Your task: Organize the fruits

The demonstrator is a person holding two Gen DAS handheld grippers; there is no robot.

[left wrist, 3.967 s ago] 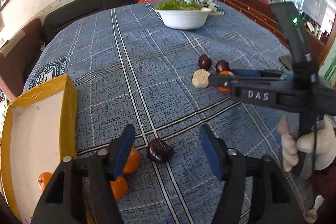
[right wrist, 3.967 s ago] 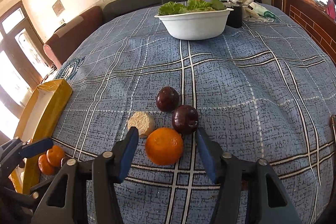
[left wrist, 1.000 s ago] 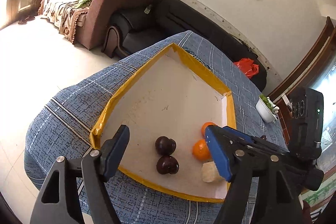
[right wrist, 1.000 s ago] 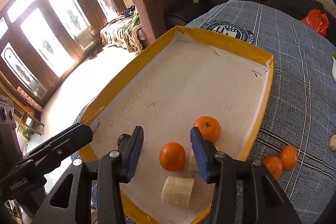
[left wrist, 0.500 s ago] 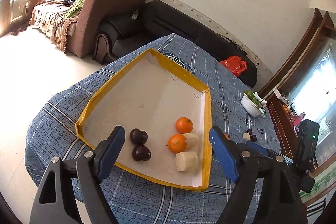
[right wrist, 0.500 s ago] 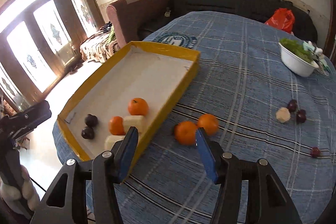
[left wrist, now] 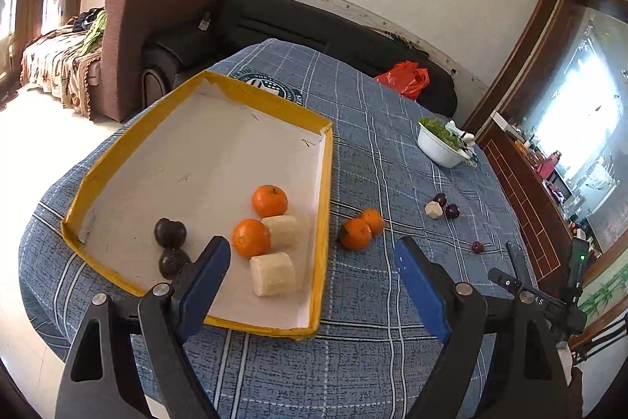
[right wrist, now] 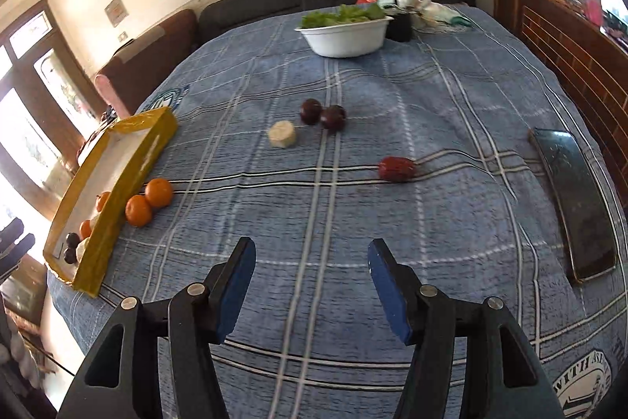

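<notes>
Both grippers are up in the air here with nothing in them. The left gripper (left wrist: 312,262) has its blue fingers (left wrist: 204,281) spread wide apart, hanging over the near edge of the yellow tray (left wrist: 324,191). The right gripper (right wrist: 312,273) has its fingers well apart too, hovering above the blue plaid cloth on the table (right wrist: 431,105)

Inside the tray there are two oranges (left wrist: 269,200), two pale banana chunks (left wrist: 272,274) and two dark plums (left wrist: 170,233), all bunched toward the near right part of it. The nearer orange touches one of the banana chunks, and the plums sit just beside each other on the left

Fruit not in the tray yet: two more oranges on the cloth (left wrist: 356,233), touching each other, just outside the tray's right wall. Further out there's a banana piece (right wrist: 282,134) with two loose plums (right wrist: 333,117) right next to it, the plums touching. A small red fruit (right wrist: 396,168) lies by itself, well apart from those, nearest to the right gripper

Other stuff: a white bowl of greens (right wrist: 345,34) at the far end of the table and a dark phone (right wrist: 575,199) lying flat near the right edge
</notes>
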